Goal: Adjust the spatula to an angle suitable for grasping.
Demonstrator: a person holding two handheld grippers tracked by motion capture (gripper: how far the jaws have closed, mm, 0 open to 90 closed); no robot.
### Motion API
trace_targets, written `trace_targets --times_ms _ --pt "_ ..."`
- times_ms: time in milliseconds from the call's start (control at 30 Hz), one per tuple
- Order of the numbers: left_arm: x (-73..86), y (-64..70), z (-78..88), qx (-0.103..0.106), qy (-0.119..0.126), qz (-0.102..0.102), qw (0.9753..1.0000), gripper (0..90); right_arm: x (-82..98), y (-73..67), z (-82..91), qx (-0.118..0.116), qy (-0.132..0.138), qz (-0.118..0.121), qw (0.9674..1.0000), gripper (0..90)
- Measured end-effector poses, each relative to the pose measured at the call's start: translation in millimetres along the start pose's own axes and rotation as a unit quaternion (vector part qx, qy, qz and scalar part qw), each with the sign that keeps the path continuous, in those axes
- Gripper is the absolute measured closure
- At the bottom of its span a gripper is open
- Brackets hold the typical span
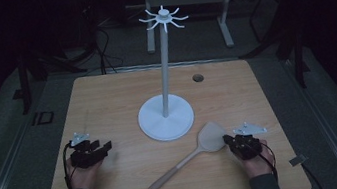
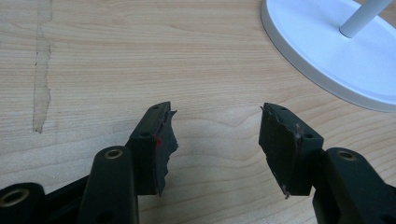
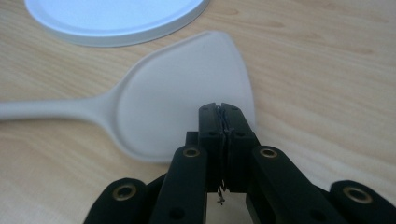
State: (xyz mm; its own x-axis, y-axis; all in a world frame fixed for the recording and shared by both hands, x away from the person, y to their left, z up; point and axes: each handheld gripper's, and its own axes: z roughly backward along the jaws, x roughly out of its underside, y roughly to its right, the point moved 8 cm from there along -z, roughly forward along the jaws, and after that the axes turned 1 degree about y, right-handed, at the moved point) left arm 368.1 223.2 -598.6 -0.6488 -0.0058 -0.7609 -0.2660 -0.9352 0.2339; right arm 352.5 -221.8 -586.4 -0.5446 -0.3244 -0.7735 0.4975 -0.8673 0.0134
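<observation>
Your right gripper (image 1: 227, 140) sits at the near right of the table (image 1: 106, 98), and in the right gripper view (image 3: 221, 108) its two black jaws are pressed together with nothing between them. Their tips hang over the near edge of the spatula's (image 1: 186, 158) blade; whether they touch it, you cannot tell. The spatula (image 3: 154, 112) lies flat on the wood, its broad pale blade just left of your right gripper and its handle running off toward the near left, ending about mid-table at the near side.

Your left gripper (image 1: 105, 148) rests at the near left, well apart from the spatula. In the left gripper view (image 2: 215, 128) its jaws stand wide apart over bare wood, holding nothing.

The white stand (image 1: 167, 116) is in the middle of the table, its round base (image 2: 327, 51) just beyond the spatula's blade, its thin pole upright and topped by a ring of small hooks with nothing hung on them. The base (image 3: 116, 18) and the blade lie close together, not touching.
</observation>
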Motion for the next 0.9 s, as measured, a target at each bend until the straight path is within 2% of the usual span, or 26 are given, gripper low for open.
trace_targets --times_ms 167,400,467,500,567,667,767,900 --pt "0.0 -0.2 0.1 0.0 0.0 0.0 1.0 44.8 -12.2 3.6 -9.3 0.007 0.005 0.002 1.0 87.8" --pt "-0.2 -0.8 0.5 0.0 0.0 -0.001 1.0 44.8 -34.6 17.1 -21.7 0.02 0.017 -0.016 0.9995 84.1" --pt "-0.3 -1.0 0.7 0.0 0.001 -0.001 1.0 44.8 -38.9 20.0 -25.5 0.018 0.016 -0.02 0.9995 80.0" --pt "-0.3 -1.2 0.8 0.0 0.001 0.0 1.0 44.9 -39.8 20.6 -26.5 0.018 0.015 -0.023 0.9995 75.2" --pt "-0.4 -1.3 0.9 0.0 0.001 0.001 1.0 44.8 -39.5 19.6 -30.0 -0.001 0.007 -0.029 0.9996 67.6" --pt "-0.3 -1.3 1.0 0.0 0.001 0.0 1.0 44.9 -36.2 18.5 -31.7 -0.011 0.0 -0.027 0.9996 63.4" --pt "-0.3 -1.1 0.9 0.0 0.001 -0.001 1.0 44.8 -29.9 19.9 -33.5 -0.015 -0.014 -0.035 0.9992 65.5" --pt "-0.2 -1.2 0.6 0.0 0.001 0.0 1.0 44.8 -26.8 18.7 -30.2 -0.028 -0.016 -0.054 0.998 71.9"
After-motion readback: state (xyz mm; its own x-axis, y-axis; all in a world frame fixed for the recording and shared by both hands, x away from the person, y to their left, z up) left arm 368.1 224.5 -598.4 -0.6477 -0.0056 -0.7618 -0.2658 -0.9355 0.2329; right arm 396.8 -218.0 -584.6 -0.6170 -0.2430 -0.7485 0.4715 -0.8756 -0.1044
